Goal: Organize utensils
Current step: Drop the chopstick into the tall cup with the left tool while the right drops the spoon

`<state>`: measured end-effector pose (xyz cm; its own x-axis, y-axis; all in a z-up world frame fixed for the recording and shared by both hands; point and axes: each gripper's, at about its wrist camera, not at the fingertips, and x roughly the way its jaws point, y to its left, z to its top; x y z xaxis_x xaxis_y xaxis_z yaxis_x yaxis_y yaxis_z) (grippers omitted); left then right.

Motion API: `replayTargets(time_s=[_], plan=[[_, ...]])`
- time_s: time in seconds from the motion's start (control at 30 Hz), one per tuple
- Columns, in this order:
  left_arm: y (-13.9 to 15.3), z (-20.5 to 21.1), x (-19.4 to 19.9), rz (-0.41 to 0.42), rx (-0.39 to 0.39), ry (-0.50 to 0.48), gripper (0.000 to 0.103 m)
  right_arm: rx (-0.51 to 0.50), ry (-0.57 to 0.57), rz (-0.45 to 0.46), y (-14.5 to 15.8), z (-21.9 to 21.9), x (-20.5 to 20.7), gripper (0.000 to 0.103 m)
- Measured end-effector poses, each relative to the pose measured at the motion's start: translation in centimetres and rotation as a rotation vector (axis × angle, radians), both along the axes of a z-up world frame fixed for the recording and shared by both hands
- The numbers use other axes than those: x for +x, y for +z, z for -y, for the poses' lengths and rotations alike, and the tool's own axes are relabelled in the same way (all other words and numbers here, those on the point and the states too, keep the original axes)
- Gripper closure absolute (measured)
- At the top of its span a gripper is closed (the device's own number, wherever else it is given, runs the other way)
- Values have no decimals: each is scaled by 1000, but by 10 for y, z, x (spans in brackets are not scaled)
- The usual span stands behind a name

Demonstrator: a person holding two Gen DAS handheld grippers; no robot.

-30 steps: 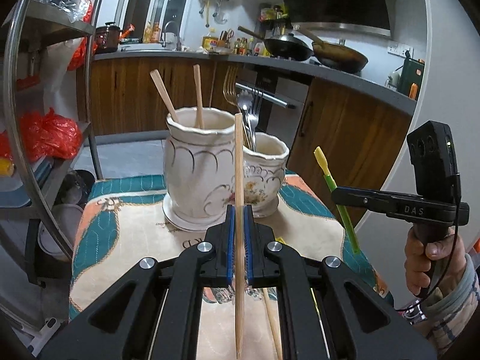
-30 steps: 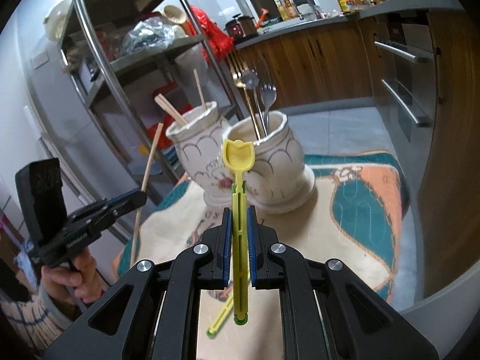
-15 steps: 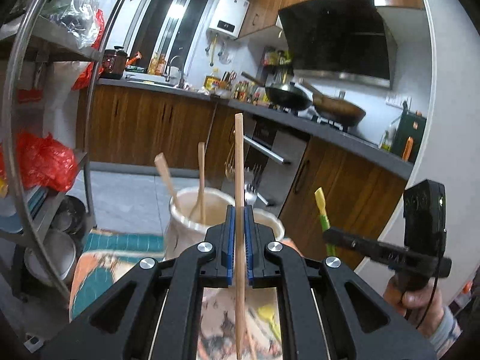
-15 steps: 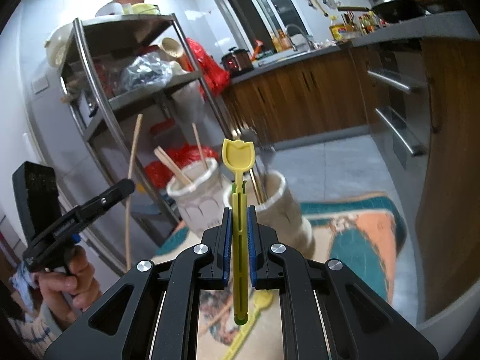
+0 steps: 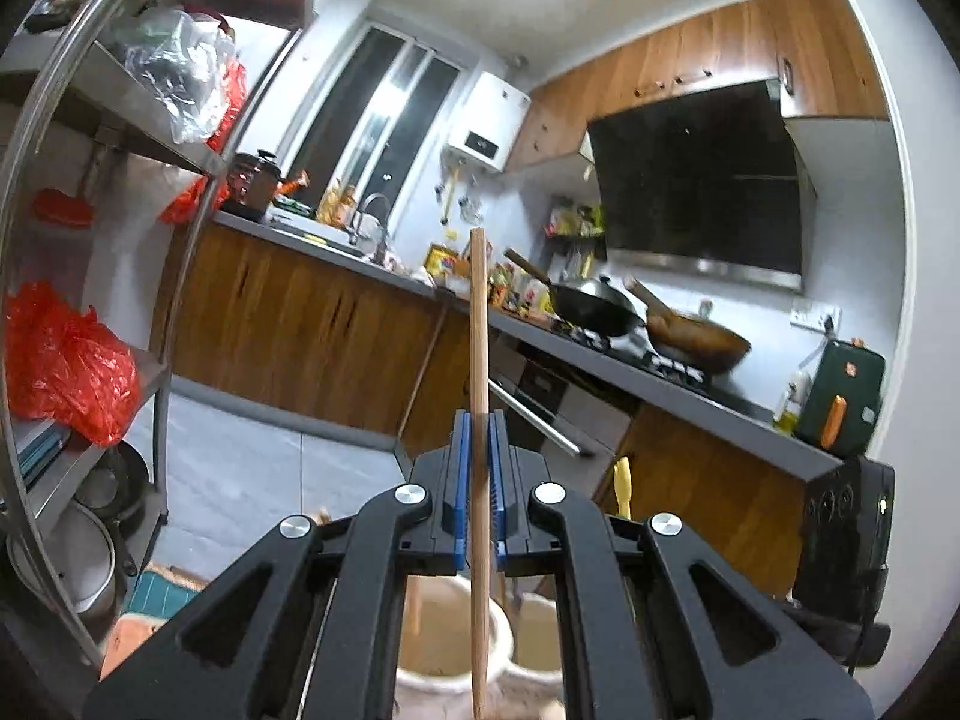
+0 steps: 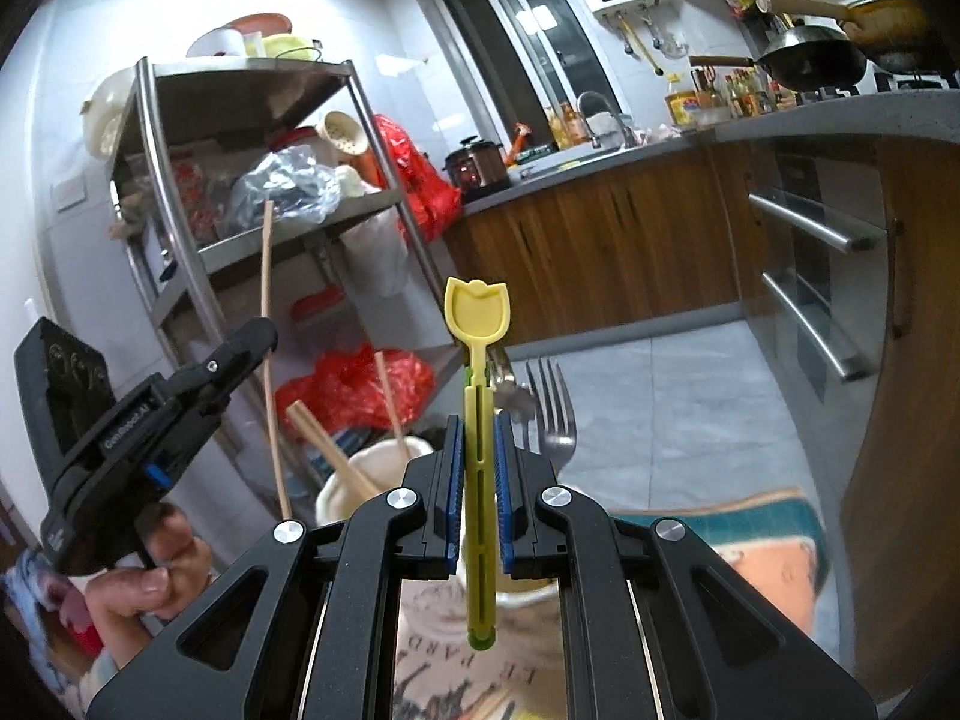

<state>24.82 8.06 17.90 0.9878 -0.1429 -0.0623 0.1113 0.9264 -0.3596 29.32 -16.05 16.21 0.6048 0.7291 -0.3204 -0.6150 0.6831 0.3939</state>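
Between the blue pads of the left tool (image 5: pixel 479 450) a long wooden chopstick (image 5: pixel 478 360) stands nearly upright, clenched partway along its length; its top rises against the kitchen wall and its lower end hangs over the mouth of a cream ceramic jar (image 5: pixel 447 648) seen just below the tool. A second cream jar (image 5: pixel 537 642) sits right beside the first, to its right in that view. In the right wrist view the same chopstick (image 6: pixel 270 354) shows as a thin pale stick gripped by the left tool (image 6: pixel 258 339), which a hand (image 6: pixel 153 570) holds at the left edge.

The right tool (image 6: pixel 478 450) is clenched on a yellow-green plastic spoon (image 6: pixel 478 420), its tulip-shaped bowl pointing up and its handle end hanging below the pads. Behind it stand the two jars: the one on the left (image 6: pixel 360 480) holds wooden chopsticks (image 6: pixel 327 444), the nearer one is mostly hidden by the tool, with metal forks (image 6: pixel 552 408) rising above it. The jars rest on a desk covered by a patterned cloth (image 6: pixel 738 540) in cream, orange and teal.

A steel rack (image 6: pixel 198 222) with red bags stands beyond the jars. Wooden cabinets (image 5: pixel 300 330) and a grey counter with woks (image 5: pixel 600 306) line the far wall.
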Motion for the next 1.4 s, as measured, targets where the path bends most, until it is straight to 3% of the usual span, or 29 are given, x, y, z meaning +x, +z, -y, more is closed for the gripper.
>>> replayTargets(time_s=[0.17, 0.3, 0.8, 1.23, 1.37, 1.4], plan=[[-4, -2, 6, 120, 8, 57, 97, 1, -14, 25, -3, -10, 12, 92], [-20, 8, 15, 141, 52, 76, 97, -21, -40, 96, -4, -18, 12, 92], [-57, 27, 6, 32, 180, 48, 97, -184, -88, 143, -43, -31, -7, 92], [-60, 30, 6, -72, 234, 71, 97, -257, -95, 107, -48, -26, -15, 92], [-58, 34, 6, -80, 260, 70, 94, -266, -97, 98, -48, -26, -15, 92], [-58, 35, 6, -83, 264, 68, 89, -268, -95, 96, -49, -26, -15, 92]])
